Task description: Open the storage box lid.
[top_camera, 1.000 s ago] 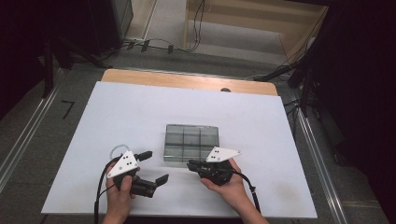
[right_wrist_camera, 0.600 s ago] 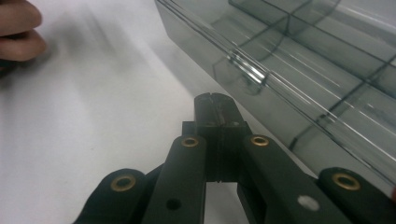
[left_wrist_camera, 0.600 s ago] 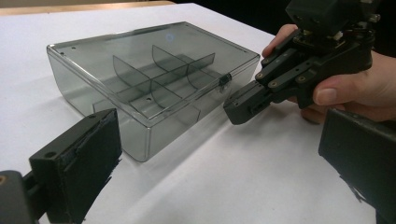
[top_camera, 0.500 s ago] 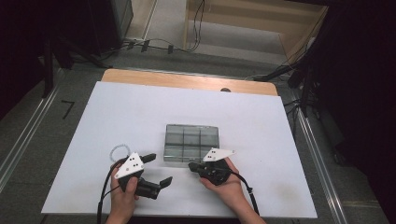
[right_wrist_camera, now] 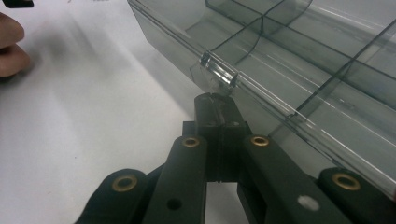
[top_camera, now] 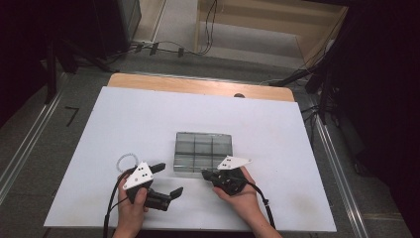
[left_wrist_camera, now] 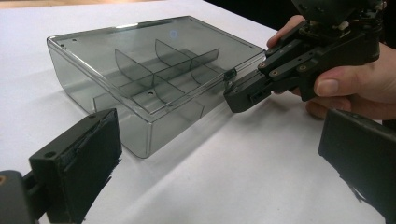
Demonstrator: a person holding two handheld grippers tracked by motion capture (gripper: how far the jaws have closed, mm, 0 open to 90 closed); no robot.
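Note:
A smoky clear plastic box (top_camera: 203, 151) with inner dividers lies lid-down-shut in the middle of the white table. A small latch (right_wrist_camera: 217, 74) sits on its near front edge. My right gripper (top_camera: 204, 173) is shut, and its tip (right_wrist_camera: 215, 105) rests right under that latch with nothing visibly between the jaws. In the left gripper view the box (left_wrist_camera: 154, 70) is ahead and the right gripper (left_wrist_camera: 236, 98) points at the latch (left_wrist_camera: 229, 73). My left gripper (top_camera: 168, 179) stands wide open on the table near the box's front left corner, its jaws (left_wrist_camera: 224, 163) holding nothing.
The white tabletop (top_camera: 124, 124) spreads wide around the box, with a wooden strip (top_camera: 198, 87) along its far edge. Cables trail from both grippers toward the near edge. Fingers of the left hand (right_wrist_camera: 9, 46) show at the far left of the right gripper view.
The left gripper has shifted slightly to the right, nearer the box's front. The right gripper has stayed at the box's front edge.

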